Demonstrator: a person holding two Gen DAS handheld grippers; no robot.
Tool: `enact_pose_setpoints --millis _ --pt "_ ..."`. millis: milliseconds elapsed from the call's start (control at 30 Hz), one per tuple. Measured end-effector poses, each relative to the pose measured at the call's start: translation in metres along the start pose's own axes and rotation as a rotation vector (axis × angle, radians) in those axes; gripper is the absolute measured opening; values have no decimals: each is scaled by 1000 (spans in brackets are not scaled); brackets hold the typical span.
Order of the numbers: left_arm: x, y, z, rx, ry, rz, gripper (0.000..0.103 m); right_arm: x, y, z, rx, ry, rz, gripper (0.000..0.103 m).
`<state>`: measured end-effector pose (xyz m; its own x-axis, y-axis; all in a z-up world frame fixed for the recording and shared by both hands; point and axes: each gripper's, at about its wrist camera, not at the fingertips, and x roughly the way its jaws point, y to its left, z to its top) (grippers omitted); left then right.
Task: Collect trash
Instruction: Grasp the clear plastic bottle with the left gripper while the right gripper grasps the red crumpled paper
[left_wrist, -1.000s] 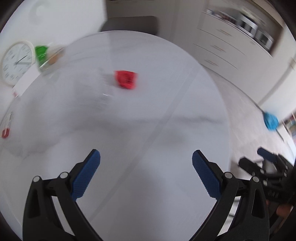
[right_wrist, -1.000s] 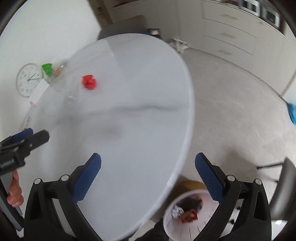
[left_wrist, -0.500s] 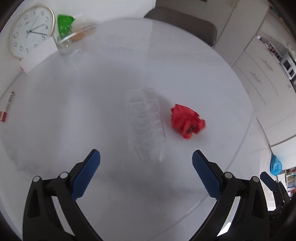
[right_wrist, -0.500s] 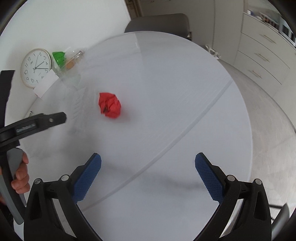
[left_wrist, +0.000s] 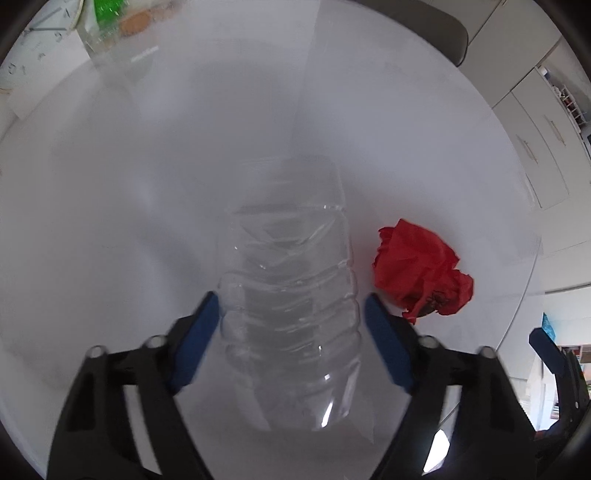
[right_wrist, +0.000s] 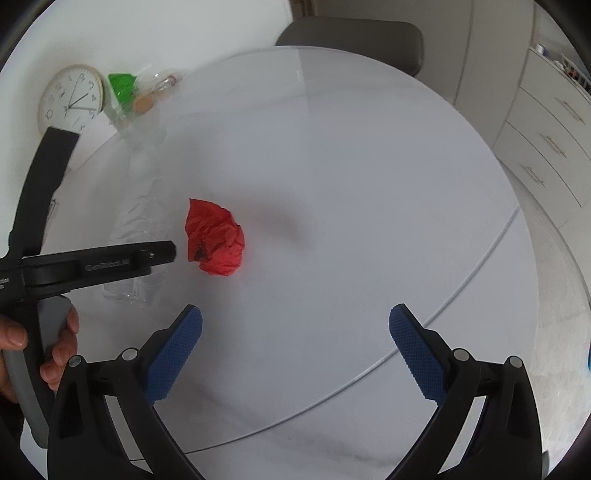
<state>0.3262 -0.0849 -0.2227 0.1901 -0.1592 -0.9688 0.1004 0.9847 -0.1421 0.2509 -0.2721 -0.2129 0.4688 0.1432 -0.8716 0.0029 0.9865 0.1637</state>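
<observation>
Clear plastic bottle (left_wrist: 291, 295) lies on the table (left_wrist: 369, 129) between the closing left gripper (left_wrist: 291, 332), pads not yet pressing, so it must finish squeezing, while the right gripper (right_wrist: 295, 347) hangs wide near the red paper (right_wrist: 216, 240).

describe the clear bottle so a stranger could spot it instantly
On the round white table, look near its middle, just left of the crumpled red paper. The clear plastic bottle lies there on its side between the left gripper's jaws: ribbed, transparent, nearly colourless.

Wall clock (right_wrist: 71, 99), grey chair (right_wrist: 354, 35) — white drawers (right_wrist: 554, 144).
</observation>
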Motion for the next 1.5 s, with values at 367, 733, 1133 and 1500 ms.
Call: enact_pose_setpoints --millis 367,733,1133,1500 --pt "-23 19 -13 35 -49 10 62 30 35 26 -207 13 40 101" --pt "-61 40 -25 -15 -101 83 62 69 70 47 -298 85 22 50" --pt "-101 22 -54 67 -150 65 62 13 59 12 -192 44 37 44" --pt "-151 -36 -162 373 -135 -38 62 -120 5 -150 56 -24 -1 44"
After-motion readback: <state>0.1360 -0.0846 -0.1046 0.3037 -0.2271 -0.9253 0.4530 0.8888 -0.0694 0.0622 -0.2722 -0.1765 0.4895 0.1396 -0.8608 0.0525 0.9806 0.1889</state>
